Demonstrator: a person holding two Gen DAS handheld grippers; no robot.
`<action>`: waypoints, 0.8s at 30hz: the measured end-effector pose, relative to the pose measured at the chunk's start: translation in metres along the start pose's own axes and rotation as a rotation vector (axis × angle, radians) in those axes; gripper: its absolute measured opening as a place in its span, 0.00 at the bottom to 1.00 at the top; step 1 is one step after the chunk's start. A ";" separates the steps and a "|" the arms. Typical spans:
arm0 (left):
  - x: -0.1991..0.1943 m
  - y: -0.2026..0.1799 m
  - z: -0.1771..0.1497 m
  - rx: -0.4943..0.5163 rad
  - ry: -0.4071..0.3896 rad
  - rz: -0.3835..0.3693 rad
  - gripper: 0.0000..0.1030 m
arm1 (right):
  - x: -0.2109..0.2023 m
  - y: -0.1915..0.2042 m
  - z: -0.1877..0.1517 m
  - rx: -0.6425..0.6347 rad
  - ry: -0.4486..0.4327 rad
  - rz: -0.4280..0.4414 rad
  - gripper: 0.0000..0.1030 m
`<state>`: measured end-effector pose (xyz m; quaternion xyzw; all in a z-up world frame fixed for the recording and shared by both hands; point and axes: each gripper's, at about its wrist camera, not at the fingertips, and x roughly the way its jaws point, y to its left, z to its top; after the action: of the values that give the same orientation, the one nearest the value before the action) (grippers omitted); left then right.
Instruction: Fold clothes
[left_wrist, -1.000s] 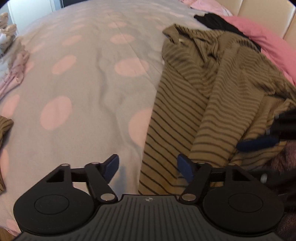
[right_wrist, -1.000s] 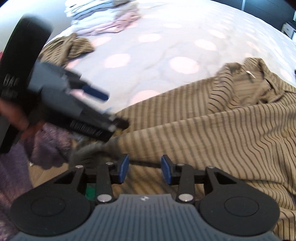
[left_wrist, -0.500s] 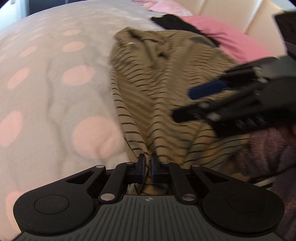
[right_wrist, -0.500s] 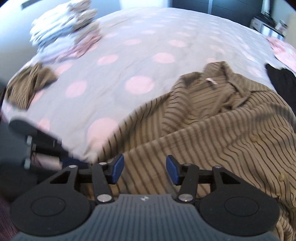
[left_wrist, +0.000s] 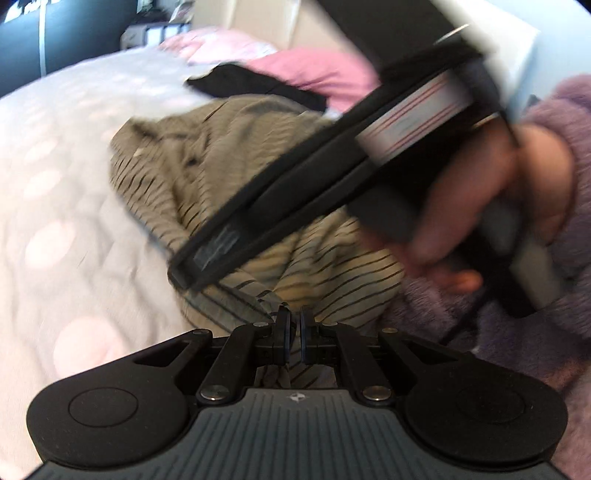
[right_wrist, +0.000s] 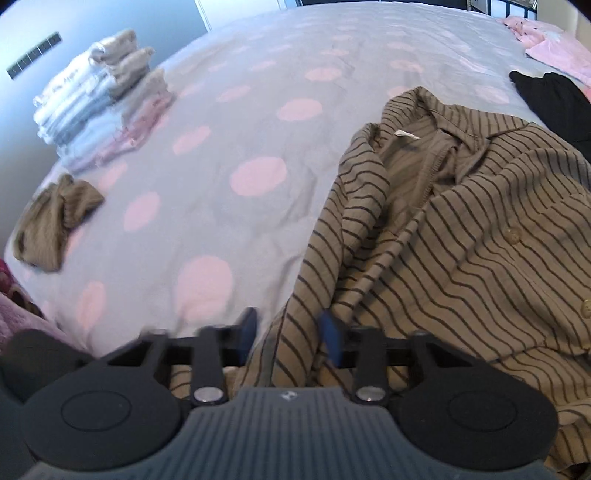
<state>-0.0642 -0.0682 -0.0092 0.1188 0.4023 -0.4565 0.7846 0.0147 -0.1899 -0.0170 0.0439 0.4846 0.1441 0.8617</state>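
An olive striped button shirt (right_wrist: 461, 229) lies crumpled on the bed, collar toward the far side. My left gripper (left_wrist: 292, 326) is shut on a bunched edge of this striped shirt (left_wrist: 236, 177) near its hem. In the left wrist view the right gripper's dark body (left_wrist: 332, 184) crosses above the shirt, held by a hand in a purple fuzzy sleeve (left_wrist: 554, 206). My right gripper (right_wrist: 290, 326) stands open with a ridge of the shirt's hem lying between its blue fingers.
The bedspread (right_wrist: 258, 110) is grey with pink dots. A stack of folded clothes (right_wrist: 99, 99) sits far left, with a small olive garment (right_wrist: 55, 218) nearer. A black garment (right_wrist: 550, 96) and pink pillows (left_wrist: 317, 70) lie by the headboard.
My left gripper closed on the shirt's edge and swung right. The right gripper moved down over the hem, still open, and now crosses closer in the left wrist view.
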 end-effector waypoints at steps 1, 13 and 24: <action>0.000 -0.003 0.002 0.011 -0.006 -0.008 0.03 | -0.002 -0.004 0.001 0.010 -0.010 -0.013 0.02; -0.004 0.007 0.012 -0.040 -0.035 -0.005 0.42 | -0.059 -0.075 0.004 0.105 -0.081 -0.205 0.01; 0.000 0.028 0.037 -0.069 -0.022 0.085 0.45 | -0.123 -0.167 -0.021 0.135 -0.022 -0.421 0.01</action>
<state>-0.0216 -0.0731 0.0098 0.1034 0.4038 -0.4099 0.8113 -0.0283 -0.3867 0.0370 0.0010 0.4823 -0.0724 0.8730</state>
